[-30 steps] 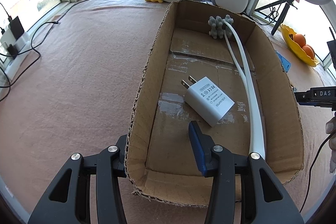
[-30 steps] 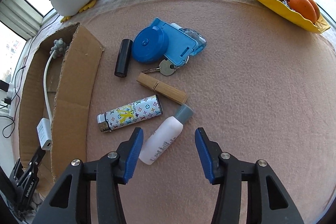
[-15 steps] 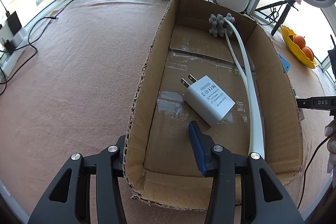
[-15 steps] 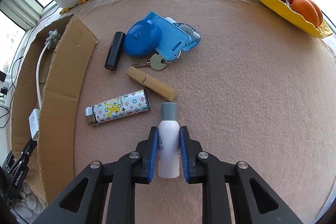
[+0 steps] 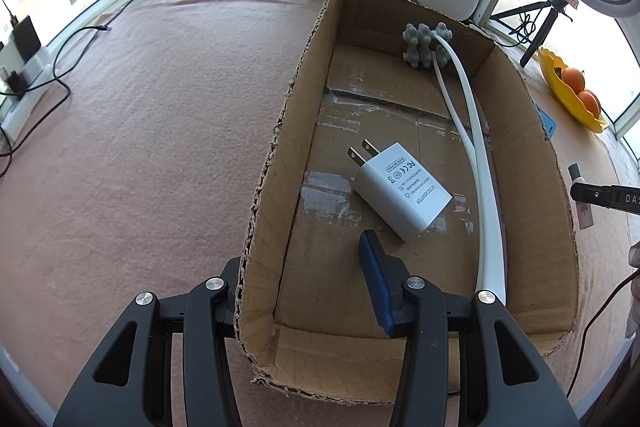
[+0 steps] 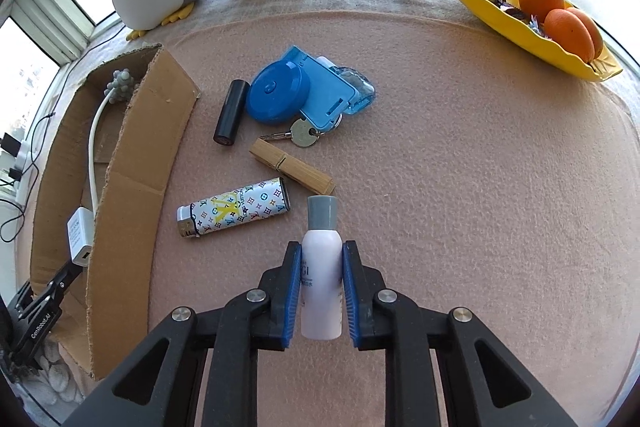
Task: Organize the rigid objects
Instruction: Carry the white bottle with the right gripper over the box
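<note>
Right tongs have closed since a second ago: back then the blue pads stood wide apart around a slanted bottle, now they're clamped on the white bottle, which sits straight along the tongs with its grey cap pointing away. Bottle also looks raised a bit off the bench, can't be sure. Left tongs haven't shifted much; they stand apart straddling the near left wall of the cardboard box, one finger outside, the blue-padded one inside. Not clamped on the wall as far as I can tell.

Step in hand, my read: carry the bottle left into the box.
- Grip is mid-body, cap sticks out ahead. Smooth round plastic, may slip or roll, so keep the squeeze steady.
- Lift clear of the lighter and the wooden clothespin just ahead of the cap.
- Clear the box's side wall before lowering.
- Drop in bare floor, away from the charger and white cable.
- Left should hold the box steady.

Farther out on the bench, not yet sorted: black tube, key, blue round case.
</note>
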Demonstrator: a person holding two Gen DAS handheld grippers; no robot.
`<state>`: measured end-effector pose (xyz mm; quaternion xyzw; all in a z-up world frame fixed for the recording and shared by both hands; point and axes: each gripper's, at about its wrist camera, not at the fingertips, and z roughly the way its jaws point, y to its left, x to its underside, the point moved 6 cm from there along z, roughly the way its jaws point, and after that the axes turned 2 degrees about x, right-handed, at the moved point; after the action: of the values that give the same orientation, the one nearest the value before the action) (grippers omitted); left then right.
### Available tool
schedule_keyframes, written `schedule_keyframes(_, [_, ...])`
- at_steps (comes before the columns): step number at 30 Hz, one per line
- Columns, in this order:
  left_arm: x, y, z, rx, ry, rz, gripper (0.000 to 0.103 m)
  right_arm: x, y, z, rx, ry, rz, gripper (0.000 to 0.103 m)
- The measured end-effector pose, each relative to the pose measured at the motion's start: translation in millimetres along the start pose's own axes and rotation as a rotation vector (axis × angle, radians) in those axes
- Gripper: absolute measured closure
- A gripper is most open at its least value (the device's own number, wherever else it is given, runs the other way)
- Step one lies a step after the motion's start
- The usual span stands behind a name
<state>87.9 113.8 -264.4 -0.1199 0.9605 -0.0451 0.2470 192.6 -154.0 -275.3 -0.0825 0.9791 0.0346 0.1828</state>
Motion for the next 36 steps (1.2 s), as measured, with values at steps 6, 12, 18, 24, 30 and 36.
schedule_keyframes(6, [-2,-3,1,-0.02,0.013,0.03,0.058,-7,26,-32,-0.053,-0.074,-0.053,0.085])
schedule_keyframes(12, [-2,-3,1,-0.019,0.008,0.023,0.057,-9,78,-59,-0.103,-0.139,-0.169,0.085])
schedule_keyframes(18, [-1,-3,1,-0.019,0.002,0.017,0.057,-5,120,-66,-0.147,-0.149,-0.252,0.085])
schedule_keyframes(24, [-1,-2,1,-0.015,-0.001,0.012,0.057,1,150,-69,-0.173,-0.153,-0.306,0.085])
schedule_keyframes(30, [0,-1,0,-0.011,-0.003,0.006,0.057,7,176,-59,-0.181,-0.141,-0.352,0.085])
schedule_keyframes(36, [0,-1,0,-0.009,-0.005,0.004,0.057,16,194,-44,-0.184,-0.112,-0.388,0.085])
